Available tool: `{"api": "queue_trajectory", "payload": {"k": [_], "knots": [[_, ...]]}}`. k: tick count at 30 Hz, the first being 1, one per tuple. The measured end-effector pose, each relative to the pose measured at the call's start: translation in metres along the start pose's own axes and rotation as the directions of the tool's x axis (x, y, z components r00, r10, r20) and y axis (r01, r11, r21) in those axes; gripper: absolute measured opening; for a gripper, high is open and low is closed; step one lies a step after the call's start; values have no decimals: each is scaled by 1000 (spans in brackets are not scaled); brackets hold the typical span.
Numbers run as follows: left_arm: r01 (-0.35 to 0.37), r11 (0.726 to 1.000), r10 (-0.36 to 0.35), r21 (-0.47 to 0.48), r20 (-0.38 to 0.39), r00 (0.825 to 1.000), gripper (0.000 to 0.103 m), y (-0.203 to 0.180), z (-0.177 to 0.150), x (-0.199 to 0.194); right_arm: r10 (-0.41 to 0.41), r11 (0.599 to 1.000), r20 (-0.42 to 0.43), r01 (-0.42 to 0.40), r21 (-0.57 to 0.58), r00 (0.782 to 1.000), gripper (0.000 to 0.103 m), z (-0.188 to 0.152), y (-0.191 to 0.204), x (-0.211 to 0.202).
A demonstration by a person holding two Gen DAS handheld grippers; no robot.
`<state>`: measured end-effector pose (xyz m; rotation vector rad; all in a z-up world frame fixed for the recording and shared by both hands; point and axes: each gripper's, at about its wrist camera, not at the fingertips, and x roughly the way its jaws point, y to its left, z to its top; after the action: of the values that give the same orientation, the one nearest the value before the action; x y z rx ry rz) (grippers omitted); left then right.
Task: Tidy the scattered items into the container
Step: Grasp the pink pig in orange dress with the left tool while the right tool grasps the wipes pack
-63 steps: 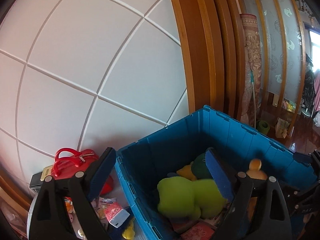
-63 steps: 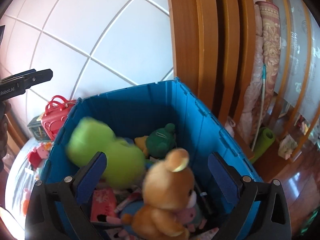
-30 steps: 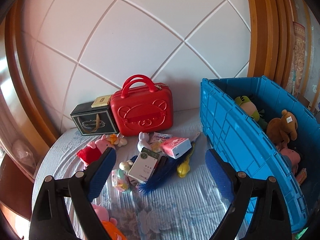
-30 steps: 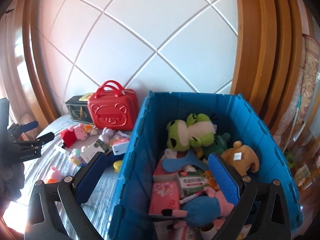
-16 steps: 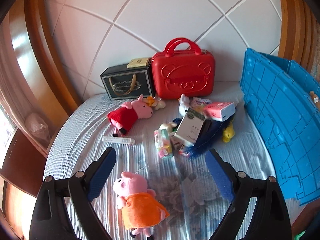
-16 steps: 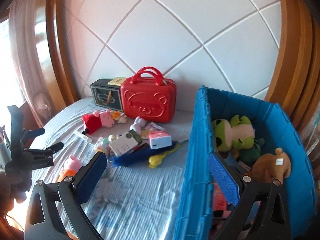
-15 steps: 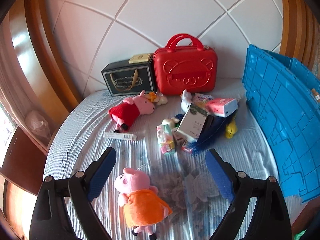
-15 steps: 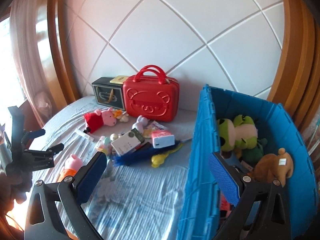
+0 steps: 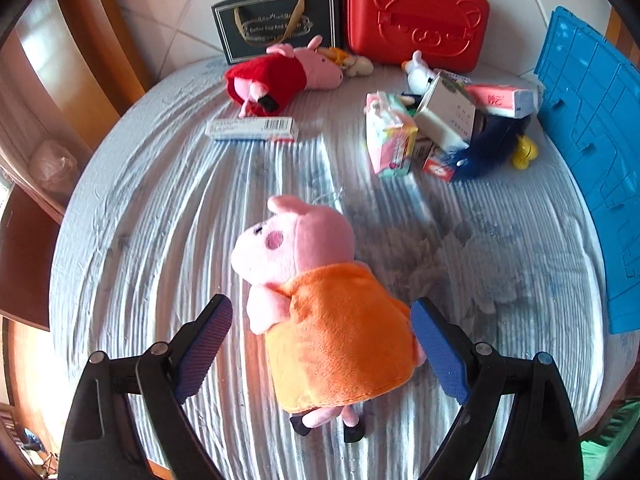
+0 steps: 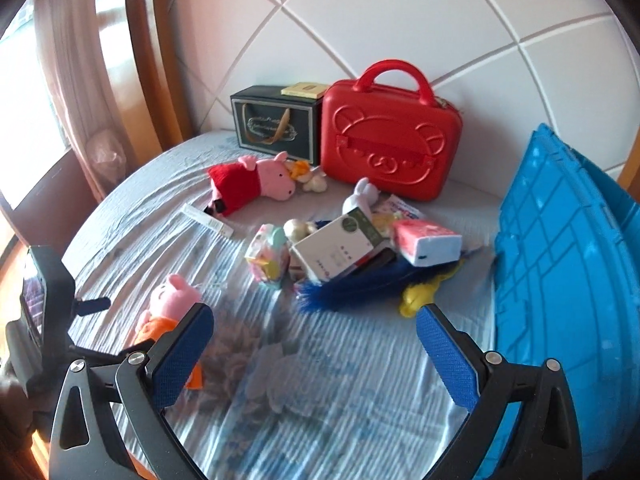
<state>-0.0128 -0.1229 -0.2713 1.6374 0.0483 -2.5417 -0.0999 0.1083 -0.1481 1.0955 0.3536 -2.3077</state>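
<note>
The left gripper [image 9: 320,344] stands wide apart around the pig plush in the orange dress [image 9: 320,300], its blue pads flanking the dress; the right pad looks to be touching or just beside the fabric, the left pad clear of it. The plush lies on the pale blue striped bedsheet [image 9: 160,208] with its long axis running away from the camera, feet nearest, pink head farthest and snout turned to the left. The right gripper [image 10: 314,346] is also spread open with nothing between its fingers, hanging above bare sheet; in its view the same plush shows at the lower left, partly behind the left finger. Farther on lies a heap of small things: a pastel packet [image 9: 388,140], a white carton with small dark print too fine to read [image 9: 444,116], a pink-and-white tissue pack [image 9: 500,98] marked "24", a blue feathery item [image 9: 488,152] and a yellow toy [image 9: 524,152]. Left of the heap lies a slim white box with a barcode [image 9: 252,128], long axis left to right. Beyond it a pig plush in a red dress [image 9: 280,76] lies on its side, head to the right. The blue container [image 10: 560,280] stands at the right edge. Against the white quilted headboard [image 10: 400,12] stand a red bear-embossed case [image 10: 390,140] and a dark gift bag [image 9: 276,26] whose gold label seems to begin "Coffee Bag And".
</note>
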Motion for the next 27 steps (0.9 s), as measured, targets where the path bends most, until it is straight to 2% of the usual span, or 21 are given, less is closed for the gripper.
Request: {"api": "queue_trajectory", "payload": {"k": [4, 11, 16, 18, 20, 27], "knots": [[44, 999, -44, -10, -56, 997, 91, 8, -8, 29, 15, 999, -48, -16, -31, 999, 103, 4, 26, 52], [124, 992, -124, 3, -89, 988, 92, 10, -7, 57, 5, 998, -126, -14, -68, 992, 103, 16, 55, 133], [155, 987, -150, 49, -91, 984, 101, 4, -7, 71, -33, 997, -184, 19, -76, 982, 103, 22, 64, 186], [181, 982, -175, 44, -110, 978, 103, 5, -6, 80, -46, 997, -208, 34, -63, 977, 103, 25, 64, 205], [223, 975, -216, 26, -158, 964, 103, 4, -5, 92, -57, 998, -231, 46, -53, 971, 103, 28, 65, 223], [256, 965, -244, 54, -161, 956, 103, -3, -4, 97, -97, 995, -276, 90, -39, 956, 103, 36, 69, 263]]}}
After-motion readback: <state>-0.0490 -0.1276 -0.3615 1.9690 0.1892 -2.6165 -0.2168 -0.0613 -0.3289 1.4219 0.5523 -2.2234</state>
